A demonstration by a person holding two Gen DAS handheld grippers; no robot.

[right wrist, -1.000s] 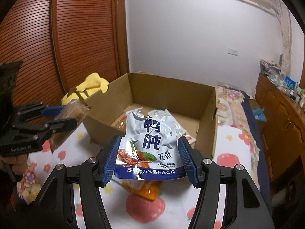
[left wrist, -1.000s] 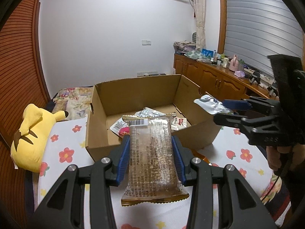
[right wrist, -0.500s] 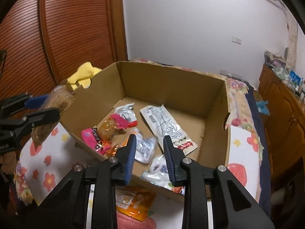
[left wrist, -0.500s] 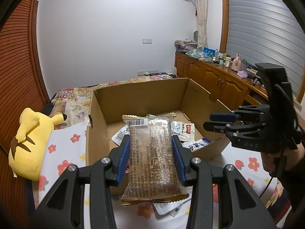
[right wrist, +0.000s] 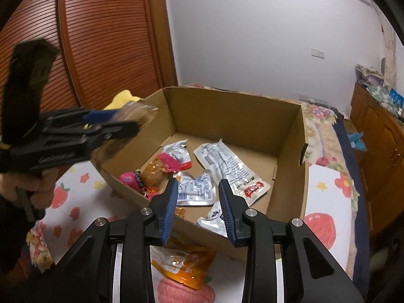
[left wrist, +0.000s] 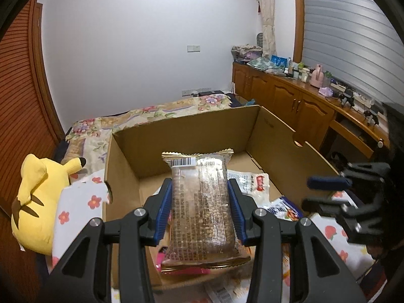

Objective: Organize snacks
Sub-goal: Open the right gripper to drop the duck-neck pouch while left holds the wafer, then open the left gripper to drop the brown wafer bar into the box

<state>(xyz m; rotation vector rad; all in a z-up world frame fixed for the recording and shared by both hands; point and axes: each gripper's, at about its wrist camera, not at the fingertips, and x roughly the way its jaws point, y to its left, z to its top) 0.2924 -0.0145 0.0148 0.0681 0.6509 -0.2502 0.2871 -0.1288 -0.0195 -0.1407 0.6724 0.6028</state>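
Home bedroom; floral bedding (left wrist: 161, 112); yellow plush toy (left wrist: 40, 199); wooden cabinets (left wrist: 285, 98); curtain (left wrist: 267, 12)

The box (right wrist: 234, 116) is matt brown cardboard with raw cut edges. The bar (left wrist: 202, 202) sits in a clear, glossy plastic wrapper with gold crimped ends. Pouches (right wrist: 227, 166) in the box are shiny silver foil, creased. The left gripper (left wrist: 200, 210) is matt black plastic with ribbed blue pads (left wrist: 164, 209) and bright metal screws. The plush (left wrist: 38, 202) is soft yellow fabric. The sheet (right wrist: 325, 197) is printed cloth; the cabinets (left wrist: 290, 101) are varnished wood.
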